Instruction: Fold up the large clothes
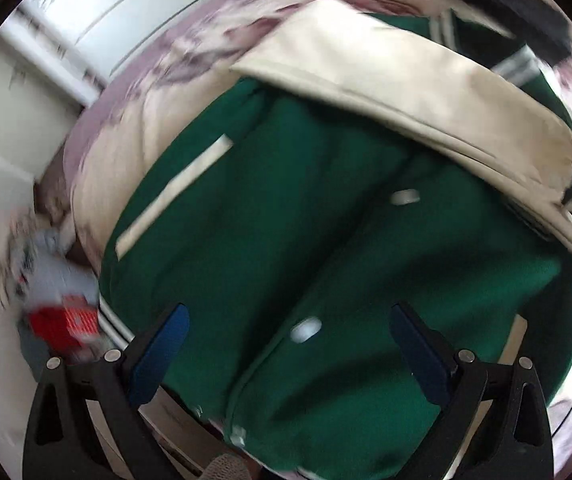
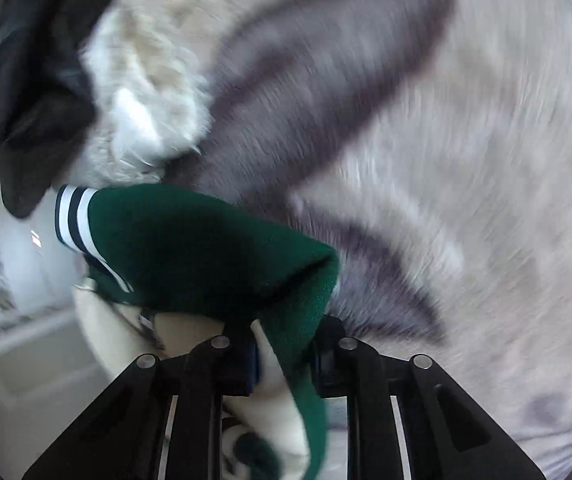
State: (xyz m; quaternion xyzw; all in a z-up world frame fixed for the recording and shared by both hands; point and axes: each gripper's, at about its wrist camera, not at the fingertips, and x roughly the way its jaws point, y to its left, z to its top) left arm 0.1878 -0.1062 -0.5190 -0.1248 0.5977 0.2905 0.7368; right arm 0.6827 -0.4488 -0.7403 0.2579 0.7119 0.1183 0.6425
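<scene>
Varsity jacket (image 1: pixel 326 264) under both claws, spread on the patterned bed cover (image 2: pixel 466 140).

Right gripper (image 2: pixel 283 364) has pinched narrow on a fold of the jacket's green fleece and cream lining, which bunches between its pads and trails down past them. Left gripper (image 1: pixel 288 344) hangs wide with nothing between its blue pads, the green front panel and a white snap (image 1: pixel 306 329) directly beneath. The jacket is dark green with a cream sleeve (image 1: pixel 426 92) laid across its far side, a cream pocket strip, and navy-and-white striped cuffs. Beyond it a fluffy white garment (image 2: pixel 145 92) and a dark one (image 2: pixel 37 80) lie on the cover; white cabinets (image 1: pixel 125 12) stand behind.
</scene>
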